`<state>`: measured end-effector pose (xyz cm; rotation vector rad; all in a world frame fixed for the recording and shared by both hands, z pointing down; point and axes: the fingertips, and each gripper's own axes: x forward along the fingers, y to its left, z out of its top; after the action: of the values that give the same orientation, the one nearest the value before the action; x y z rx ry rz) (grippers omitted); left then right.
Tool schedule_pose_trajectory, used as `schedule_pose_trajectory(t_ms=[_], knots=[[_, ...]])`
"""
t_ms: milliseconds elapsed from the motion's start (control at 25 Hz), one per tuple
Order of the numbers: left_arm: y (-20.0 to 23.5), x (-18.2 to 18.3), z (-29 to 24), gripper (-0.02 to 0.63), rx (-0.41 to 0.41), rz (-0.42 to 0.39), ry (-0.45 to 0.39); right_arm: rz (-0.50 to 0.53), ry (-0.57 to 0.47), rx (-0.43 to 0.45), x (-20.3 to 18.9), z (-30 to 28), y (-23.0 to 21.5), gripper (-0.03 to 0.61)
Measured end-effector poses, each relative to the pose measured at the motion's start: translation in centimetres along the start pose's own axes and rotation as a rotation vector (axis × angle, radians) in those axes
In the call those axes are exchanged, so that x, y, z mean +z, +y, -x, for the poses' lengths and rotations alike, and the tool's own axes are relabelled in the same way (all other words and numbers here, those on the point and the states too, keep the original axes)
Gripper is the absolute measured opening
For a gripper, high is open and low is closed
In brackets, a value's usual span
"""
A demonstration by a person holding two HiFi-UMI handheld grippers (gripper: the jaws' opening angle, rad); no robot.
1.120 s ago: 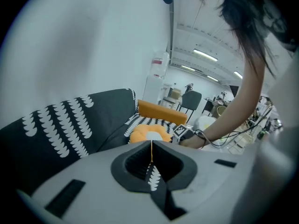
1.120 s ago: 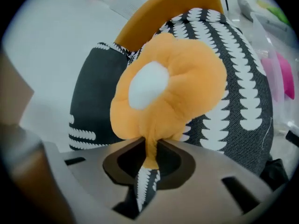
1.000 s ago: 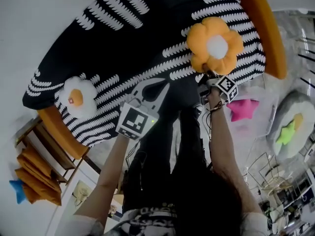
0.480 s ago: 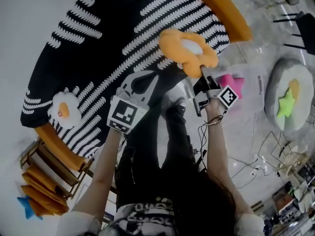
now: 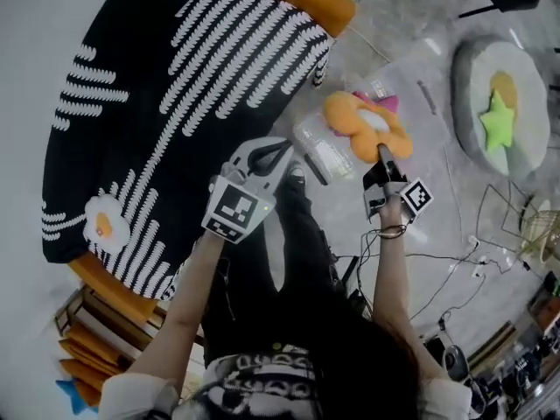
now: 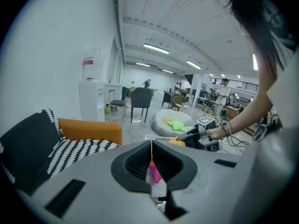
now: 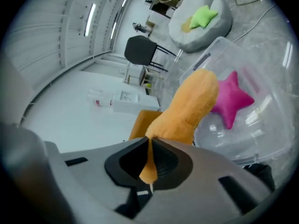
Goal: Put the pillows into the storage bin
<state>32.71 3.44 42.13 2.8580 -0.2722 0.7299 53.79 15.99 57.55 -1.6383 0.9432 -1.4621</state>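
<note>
An orange flower pillow (image 5: pixel 366 122) hangs from my right gripper (image 5: pixel 381 150), which is shut on its edge and has just been closing tighter on it. It hovers over a clear storage bin (image 5: pixel 426 103) on the floor, where a pink star pillow (image 5: pixel 386 102) lies. In the right gripper view the orange pillow (image 7: pixel 191 108) rises from the right gripper (image 7: pixel 150 141), above the pink star (image 7: pixel 231 99) and bin (image 7: pixel 261 125). My left gripper (image 5: pixel 285 146) is shut and holds nothing, left of the bin; the left gripper (image 6: pixel 151 146) shows a closed slit. A fried-egg pillow (image 5: pixel 103 224) lies on the sofa.
The black-and-white patterned sofa (image 5: pixel 157 94) with orange bolsters fills the left. A grey beanbag (image 5: pixel 516 147) with a green star pillow (image 5: pixel 497 122) sits right of the bin. Cables (image 5: pixel 437 261) trail on the floor. A wooden shelf (image 5: pixel 96 339) stands lower left.
Both grippers swung right, off the sofa. The orange flower pillow went with the right gripper from the sofa to above the bin. The left gripper followed, still shut.
</note>
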Motion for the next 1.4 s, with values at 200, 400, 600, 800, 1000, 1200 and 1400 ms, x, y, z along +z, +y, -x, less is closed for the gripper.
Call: schedule_pose_trajectory(t_ms=[200,400,600,800,1000,1200,1400], knots=[[-6.2,0.6,-3.3,0.006,-0.071,-0.026,0.026,0.006,-0.068,-0.143,4.2,5.0,-7.1,0.071],[-7.3,-0.5,-3.8,0.006,-0.06,-0.03,0.059,0.06,0.011,-0.101,3.3,4.5,-8.7,0.276],[-6.0,-0.8,-2.7,0.006,0.012,-0.009,0.071,0.152,0.133,-0.077,1.1,1.7,-7.2,0.275],[-4.7,-1.5,1.5,0.006,0.14,0.057,0.056,0.291,0.317,-0.033,-3.5,-1.4,-3.8,0.275],[-1.5,-3.3,7.7,0.006,0.309,0.153,0.025,0.428,0.509,0.02,-10.7,-6.0,0.0,0.272],[0.9,-8.4,17.4,0.006,0.503,0.262,0.032,0.532,0.7,0.085,-21.5,-9.5,4.0,0.268],[2.2,-15.1,28.8,0.006,0.697,0.4,-0.013,0.65,0.884,0.145,-35.1,-10.7,6.8,0.268]])
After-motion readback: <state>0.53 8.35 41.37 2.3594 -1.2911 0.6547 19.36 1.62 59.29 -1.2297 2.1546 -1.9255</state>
